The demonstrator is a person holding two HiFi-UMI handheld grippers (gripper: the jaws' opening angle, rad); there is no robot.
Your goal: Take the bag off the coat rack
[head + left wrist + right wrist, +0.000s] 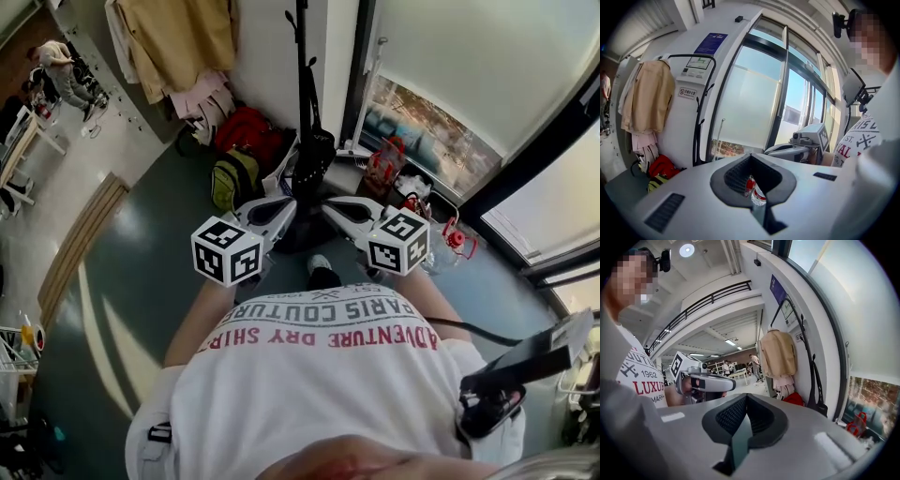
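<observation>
The person stands facing the coat rack (302, 56), with both grippers held side by side just short of it. The black bag (315, 155) hangs low on the rack's pole, straight ahead of the two grippers and touched by neither. The left gripper (289, 208) has its fingers pressed together on nothing, and the right gripper (330, 208) is also closed and empty. A red backpack (248, 131) lies on the floor left of the rack, below a beige coat (183, 37).

bag (315, 159) — black; coat rack (301, 56) — black; hung coat (183, 37) tan; floor bag (248, 131) red; backpack (232, 178) yellow-green; shirt (328, 384) white, red lettering.
</observation>
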